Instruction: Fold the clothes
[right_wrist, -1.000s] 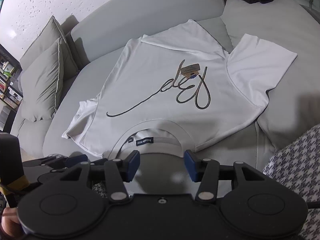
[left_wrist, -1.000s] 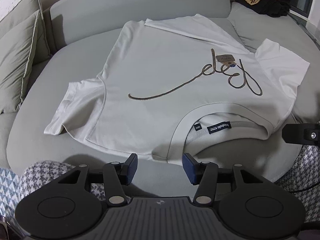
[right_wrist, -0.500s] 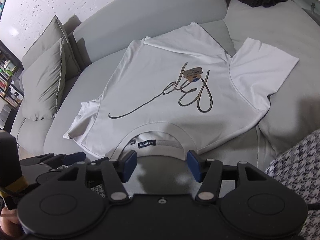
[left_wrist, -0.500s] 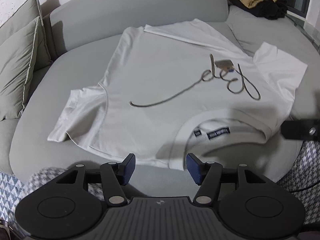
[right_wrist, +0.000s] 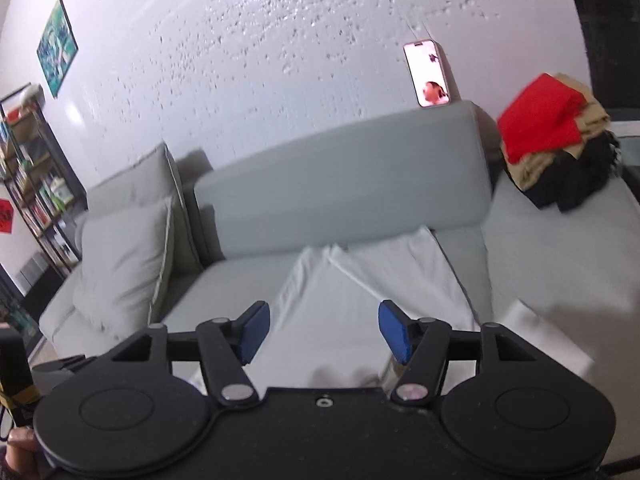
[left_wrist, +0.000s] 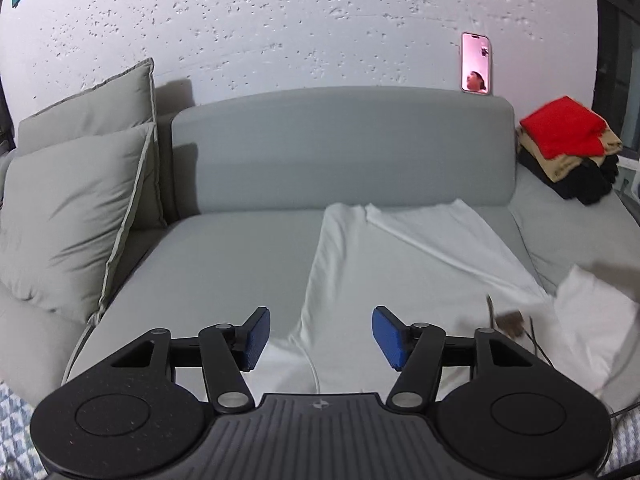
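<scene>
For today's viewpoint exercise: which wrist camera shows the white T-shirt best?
The left wrist view: the white T-shirt is sharper there, with a sleeve and part of its dark print visible. The right wrist view shows it blurred, with no print in sight.

grey sofa (left_wrist: 240,252) — white t-shirt (left_wrist: 400,264), cushions (left_wrist: 72,216), clothes pile (left_wrist: 568,152)

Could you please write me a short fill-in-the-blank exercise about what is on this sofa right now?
1. The T-shirt spread on the sofa is ___ in colour.
2. The top garment on the clothes pile is ___.
3. A ___ leans against the wall on top of the sofa's backrest.
4. The pads of the left claw are ___ in colour.

Missing words: white; red; phone; blue
</scene>
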